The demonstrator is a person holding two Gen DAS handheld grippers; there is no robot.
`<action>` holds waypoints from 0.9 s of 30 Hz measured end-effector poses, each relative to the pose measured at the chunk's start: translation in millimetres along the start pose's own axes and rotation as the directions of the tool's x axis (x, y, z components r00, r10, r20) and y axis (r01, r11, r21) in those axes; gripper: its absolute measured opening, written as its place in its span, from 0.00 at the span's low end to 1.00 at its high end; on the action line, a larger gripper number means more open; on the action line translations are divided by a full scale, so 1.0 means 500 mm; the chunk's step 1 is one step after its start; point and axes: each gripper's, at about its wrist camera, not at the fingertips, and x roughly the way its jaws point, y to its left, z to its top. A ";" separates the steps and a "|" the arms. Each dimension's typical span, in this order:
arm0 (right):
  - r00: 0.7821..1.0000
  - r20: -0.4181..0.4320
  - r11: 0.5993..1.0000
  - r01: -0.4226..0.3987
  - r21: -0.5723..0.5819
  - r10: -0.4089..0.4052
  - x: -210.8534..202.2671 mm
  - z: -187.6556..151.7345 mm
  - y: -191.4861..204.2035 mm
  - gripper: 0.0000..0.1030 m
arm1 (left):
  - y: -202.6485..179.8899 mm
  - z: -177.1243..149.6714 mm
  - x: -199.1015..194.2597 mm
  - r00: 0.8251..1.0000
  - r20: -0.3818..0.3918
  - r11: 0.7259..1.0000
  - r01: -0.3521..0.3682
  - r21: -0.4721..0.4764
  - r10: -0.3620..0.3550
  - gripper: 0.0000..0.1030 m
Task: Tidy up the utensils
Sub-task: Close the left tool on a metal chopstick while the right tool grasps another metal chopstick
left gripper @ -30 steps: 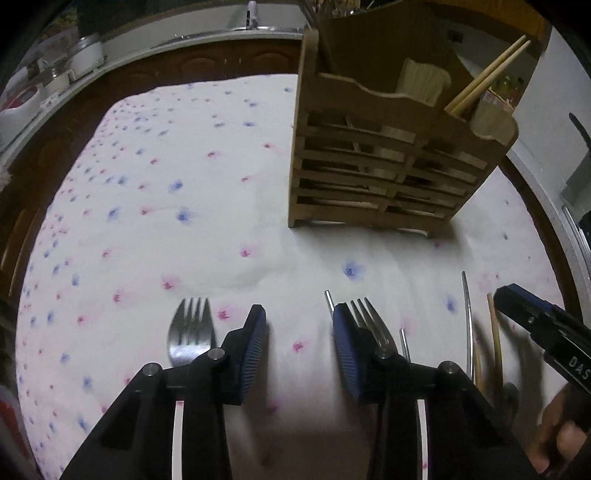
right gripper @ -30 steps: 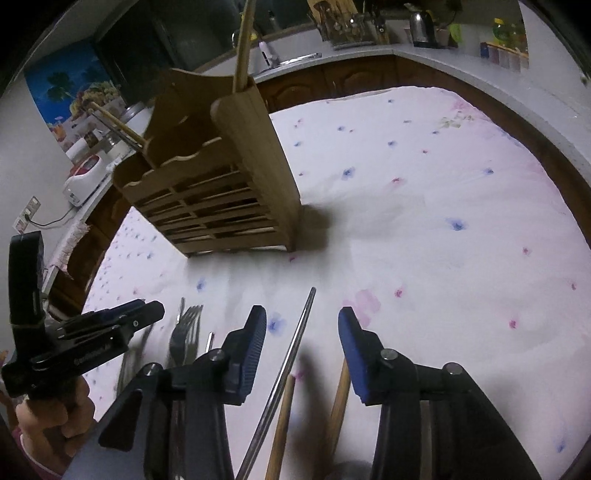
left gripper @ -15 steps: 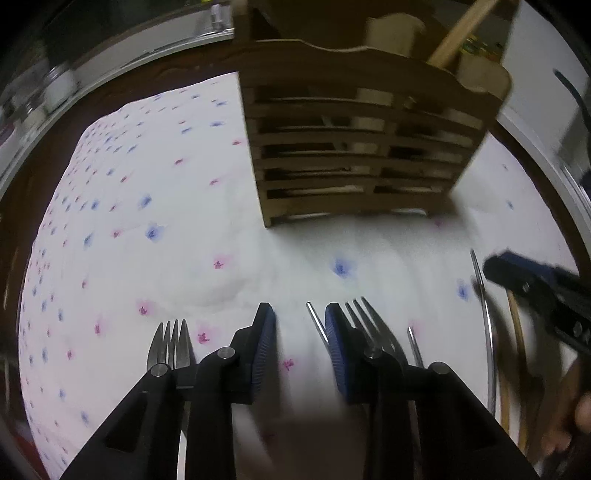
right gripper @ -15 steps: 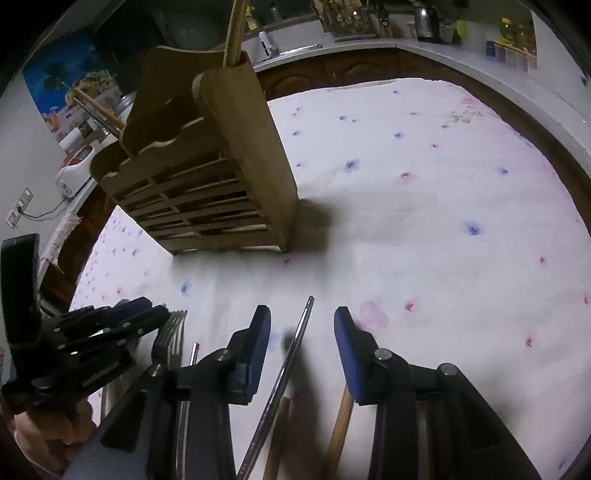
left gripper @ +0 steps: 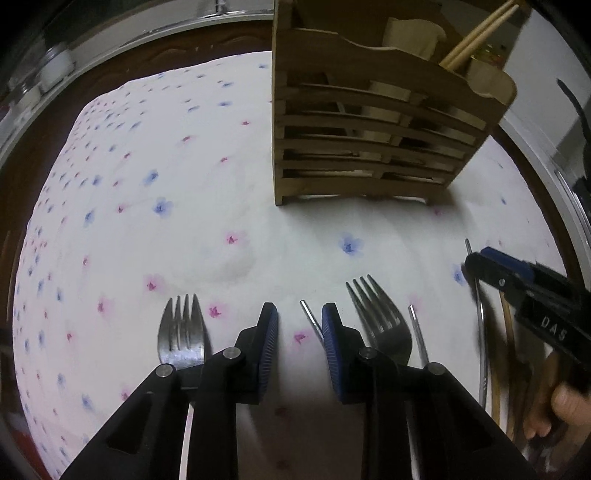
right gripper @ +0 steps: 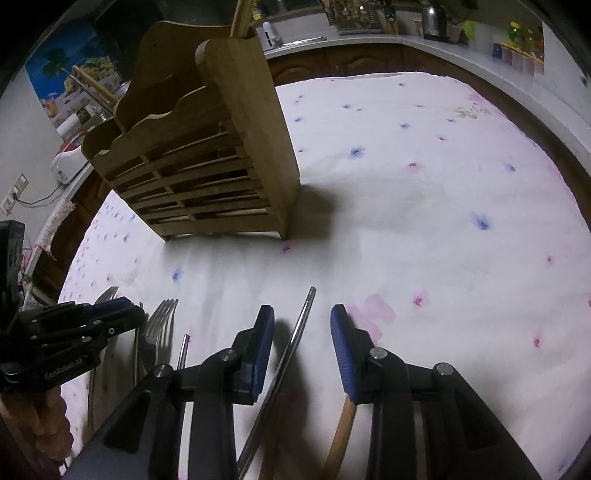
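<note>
A wooden slatted utensil holder (left gripper: 373,125) stands on the flowered cloth, with wooden chopsticks (left gripper: 476,35) in its back compartment; it also shows in the right wrist view (right gripper: 207,155). My left gripper (left gripper: 300,345) is open and empty, low over the cloth, between two metal forks (left gripper: 181,339) (left gripper: 382,317), with a thin metal rod (left gripper: 310,319) between its fingers. My right gripper (right gripper: 302,349) is open, with a long metal chopstick (right gripper: 291,354) lying between its fingers. It also shows in the left wrist view (left gripper: 517,280).
The white cloth with pink and blue flowers (right gripper: 424,206) covers the table. Wooden sticks (left gripper: 506,332) and a wooden handle (right gripper: 341,432) lie beside the metal pieces. A counter with bottles and jars (right gripper: 443,22) runs behind. The left gripper shows in the right wrist view (right gripper: 85,325).
The left gripper pushed toward the holder, then drew back; its fingers stand closer together than a second ago. The right gripper sank lower over the metal chopstick and its fingers widened slightly.
</note>
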 end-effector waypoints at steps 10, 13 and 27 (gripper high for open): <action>1.000 0.005 1.000 0.019 -0.020 -0.019 0.006 0.001 0.013 0.30 | -0.064 0.019 0.006 0.999 0.016 0.992 -0.035 0.122 0.034 0.07; 1.000 0.005 1.000 0.011 -0.014 -0.011 0.006 0.002 0.009 0.30 | -0.050 0.010 -0.006 0.999 -0.005 0.996 -0.048 0.070 0.048 0.14; 0.998 0.014 0.998 0.064 -0.029 -0.063 0.010 0.001 0.017 0.17 | -0.081 -0.015 -0.008 0.997 0.049 0.996 -0.060 0.072 0.057 0.06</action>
